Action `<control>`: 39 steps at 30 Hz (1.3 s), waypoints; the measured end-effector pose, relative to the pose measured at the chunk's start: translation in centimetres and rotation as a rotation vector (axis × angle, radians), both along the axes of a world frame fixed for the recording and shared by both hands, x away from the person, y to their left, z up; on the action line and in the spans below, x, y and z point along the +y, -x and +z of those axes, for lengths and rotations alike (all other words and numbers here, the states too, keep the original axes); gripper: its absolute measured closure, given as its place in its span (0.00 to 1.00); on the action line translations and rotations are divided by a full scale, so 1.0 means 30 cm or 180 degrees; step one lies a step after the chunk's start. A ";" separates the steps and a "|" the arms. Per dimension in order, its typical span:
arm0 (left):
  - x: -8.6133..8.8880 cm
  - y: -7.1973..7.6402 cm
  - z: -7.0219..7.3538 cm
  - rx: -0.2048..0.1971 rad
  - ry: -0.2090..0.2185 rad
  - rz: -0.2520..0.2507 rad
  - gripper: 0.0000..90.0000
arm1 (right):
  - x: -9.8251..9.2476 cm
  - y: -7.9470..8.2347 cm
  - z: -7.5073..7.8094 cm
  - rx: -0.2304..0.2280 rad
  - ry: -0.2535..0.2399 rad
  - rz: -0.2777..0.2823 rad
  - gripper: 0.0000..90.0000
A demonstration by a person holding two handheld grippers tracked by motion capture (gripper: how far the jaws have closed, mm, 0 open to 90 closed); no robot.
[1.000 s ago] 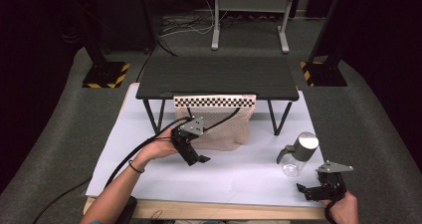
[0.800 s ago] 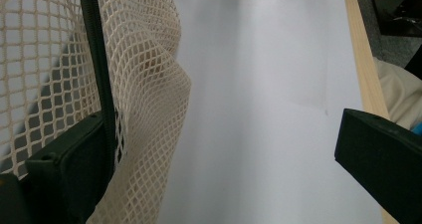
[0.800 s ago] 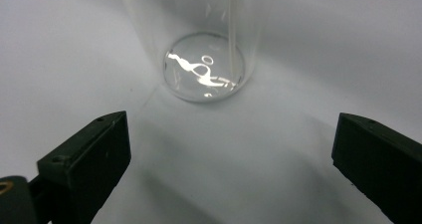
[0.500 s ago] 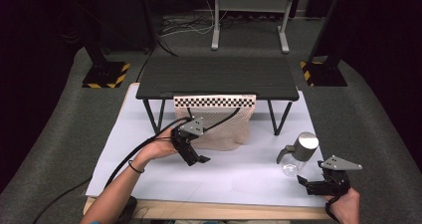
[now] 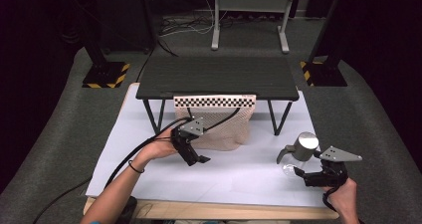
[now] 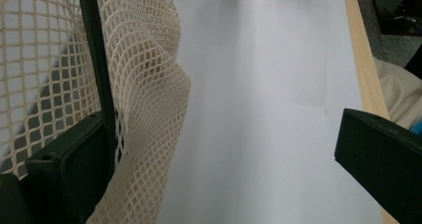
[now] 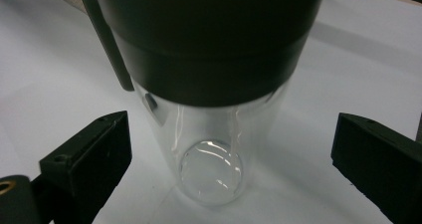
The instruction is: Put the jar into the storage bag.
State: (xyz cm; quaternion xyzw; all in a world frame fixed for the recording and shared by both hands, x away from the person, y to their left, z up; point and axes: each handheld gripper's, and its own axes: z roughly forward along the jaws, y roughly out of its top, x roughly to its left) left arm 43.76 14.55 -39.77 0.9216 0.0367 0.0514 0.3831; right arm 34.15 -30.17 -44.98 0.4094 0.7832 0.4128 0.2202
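Cream mesh bag [image 5: 219, 127] is hanging from the front edge of the low black stand [image 5: 219, 77] that is standing toward the far edge of the white table [image 5: 234, 179], as the high view shows. The left gripper [image 5: 196, 157] is sitting just in front of the bag's lower left part, near the middle of the table. The right gripper [image 5: 306, 174] is sitting close to the near right corner, pointing at the clear bottle [image 5: 298, 154], which is standing upright with a dark grey lid.

In the left gripper view, the left gripper [image 6: 219, 179] is showing its jaws spread wide. The left-hand jaw is lying against the mesh bag [image 6: 144, 109], with folds of netting draping beside it; nothing is being clamped between the jaws. A black stand leg [image 6: 94, 55] is running down in front of the netting. The table's wooden edge [image 6: 366, 79] is showing at the right.

In the right gripper view, the right gripper [image 7: 229, 159] is also standing wide open. The bottle [image 7: 214, 149] is sitting between the two jaws, clear of both, its glass body empty and its dark lid [image 7: 209, 40] looming close to the lens.
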 end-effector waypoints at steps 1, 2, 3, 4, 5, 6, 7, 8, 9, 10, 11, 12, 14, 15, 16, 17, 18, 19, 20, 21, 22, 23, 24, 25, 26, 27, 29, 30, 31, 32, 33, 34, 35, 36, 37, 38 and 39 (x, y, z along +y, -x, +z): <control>0.000 0.000 0.000 0.0002 0.0000 -0.0003 0.00 | 0.006 -0.006 0.007 -0.0015 -0.0003 0.0017 0.02; 0.000 0.000 0.000 0.0002 0.0000 -0.0003 0.00 | 0.006 -0.006 0.007 -0.0015 -0.0003 0.0017 0.02; 0.000 0.000 0.000 0.0002 0.0000 -0.0003 0.00 | 0.010 -0.010 0.012 -0.0026 -0.0009 0.0037 0.02; 0.000 0.000 0.000 0.0001 0.0000 -0.0004 0.00 | 0.014 -0.013 0.015 -0.0033 -0.0013 0.0045 0.01; 0.000 0.000 0.000 0.0000 0.0002 -0.0006 0.00 | 0.020 -0.020 0.020 -0.0040 -0.0022 0.0064 0.01; 0.000 0.000 0.000 0.0000 0.0001 -0.0007 0.00 | 0.023 -0.023 0.022 -0.0041 -0.0028 0.0073 0.01; 0.001 0.000 0.001 0.0000 0.0000 -0.0007 0.00 | 0.025 -0.026 0.023 -0.0047 -0.0035 0.0078 0.01; 0.001 0.001 0.001 -0.0002 -0.0001 -0.0008 0.00 | 0.028 -0.029 0.024 -0.0050 -0.0045 0.0084 0.02; 0.001 0.001 0.001 -0.0006 0.0002 -0.0010 0.00 | 0.031 -0.033 0.024 -0.0050 -0.0061 0.0089 0.04; 0.001 0.002 0.002 -0.0004 0.0003 -0.0013 0.00 | 0.032 -0.036 0.024 -0.0054 -0.0074 0.0096 0.07; 0.001 0.002 0.002 -0.0002 0.0004 -0.0015 0.00 | 0.033 -0.038 0.024 -0.0054 -0.0090 0.0099 0.10; 0.001 0.002 0.002 -0.0003 0.0004 -0.0018 0.00 | 0.033 -0.040 0.022 -0.0055 -0.0102 0.0081 0.13; 0.001 0.002 0.002 -0.0005 0.0000 -0.0018 0.00 | 0.029 -0.044 0.016 -0.0044 -0.0171 0.0082 0.18; 0.002 0.002 0.002 -0.0009 -0.0003 -0.0022 0.00 | 0.028 -0.045 0.011 -0.0036 -0.0197 0.0071 0.22; 0.002 0.002 0.002 -0.0009 -0.0004 -0.0023 0.00 | 0.026 -0.046 0.006 -0.0016 -0.0230 0.0096 0.24; 0.002 0.002 0.002 -0.0008 -0.0003 -0.0025 0.00 | 0.025 -0.046 0.002 -0.0018 -0.0267 0.0117 0.27; 0.002 0.002 0.002 -0.0007 -0.0003 -0.0023 0.00 | 0.025 -0.045 0.000 -0.0023 -0.0307 0.0147 0.31; 0.002 0.002 0.002 -0.0010 -0.0005 -0.0022 0.00 | 0.025 -0.043 0.000 -0.0038 -0.0304 0.0150 0.32; 0.001 0.002 0.001 -0.0010 -0.0002 -0.0016 0.00 | 0.028 -0.040 0.002 -0.0063 -0.0262 0.0142 0.32; 0.000 0.002 0.001 -0.0013 -0.0007 -0.0009 0.00 | 0.031 -0.038 0.003 -0.0078 -0.0227 0.0146 0.32; 0.000 0.002 0.000 -0.0017 -0.0011 -0.0005 0.00 | 0.034 -0.036 0.004 -0.0094 -0.0202 0.0137 0.33; 0.000 0.002 0.000 -0.0020 -0.0015 -0.0004 0.00 | 0.035 -0.035 0.004 -0.0097 -0.0203 0.0122 0.33; 0.000 0.002 0.000 -0.0019 -0.0014 -0.0003 0.00 | 0.037 -0.033 0.005 -0.0103 -0.0196 0.0115 0.33; 0.000 0.002 0.000 -0.0019 -0.0013 -0.0003 0.00 | 0.038 -0.032 0.006 -0.0104 -0.0180 0.0110 0.33; 0.000 0.002 0.000 -0.0020 -0.0012 -0.0005 0.00 | 0.041 -0.032 0.008 -0.0099 -0.0164 0.0100 0.33; 0.000 0.002 0.000 -0.0022 -0.0015 -0.0010 0.00 | 0.043 -0.031 0.010 -0.0094 -0.0153 0.0092 0.33; 0.001 0.002 0.000 -0.0024 -0.0016 -0.0009 0.00 | 0.048 -0.030 0.016 -0.0100 -0.0143 0.0087 0.33; 0.000 0.002 0.000 -0.0024 -0.0016 -0.0009 0.00 | 0.050 -0.029 0.020 -0.0105 -0.0148 0.0080 0.33; 0.001 0.002 0.000 -0.0024 -0.0020 -0.0006 0.00 | 0.054 -0.028 0.025 -0.0109 -0.0150 0.0078 0.33; 0.000 0.002 -0.001 -0.0026 -0.0023 -0.0004 0.00 | 0.057 -0.027 0.031 -0.0118 -0.0150 0.0080 0.33; 0.000 0.002 -0.001 -0.0030 -0.0025 -0.0005 0.00 | 0.061 -0.025 0.039 -0.0122 -0.0157 0.0080 0.33; 0.000 0.002 0.000 -0.0031 -0.0025 -0.0007 0.00 | 0.064 -0.023 0.043 -0.0122 -0.0163 0.0074 0.33; 0.000 0.002 0.000 -0.0031 -0.0025 -0.0007 0.00 | 0.066 -0.022 0.049 -0.0122 -0.0169 0.0073 0.33; 0.000 0.002 0.000 -0.0031 -0.0024 -0.0007 0.00 | 0.070 -0.020 0.054 -0.0135 -0.0181 0.0083 0.33; 0.000 0.002 0.000 -0.0030 -0.0023 -0.0005 0.00 | 0.072 -0.019 0.058 -0.0132 -0.0187 0.0087 0.33; 0.000 0.002 -0.001 -0.0032 -0.0025 -0.0001 0.00 | 0.076 -0.018 0.063 -0.0133 -0.0186 0.0087 0.33; 0.000 0.003 -0.001 -0.0034 -0.0026 -0.0001 0.00 | 0.080 -0.017 0.068 -0.0133 -0.0185 0.0084 0.33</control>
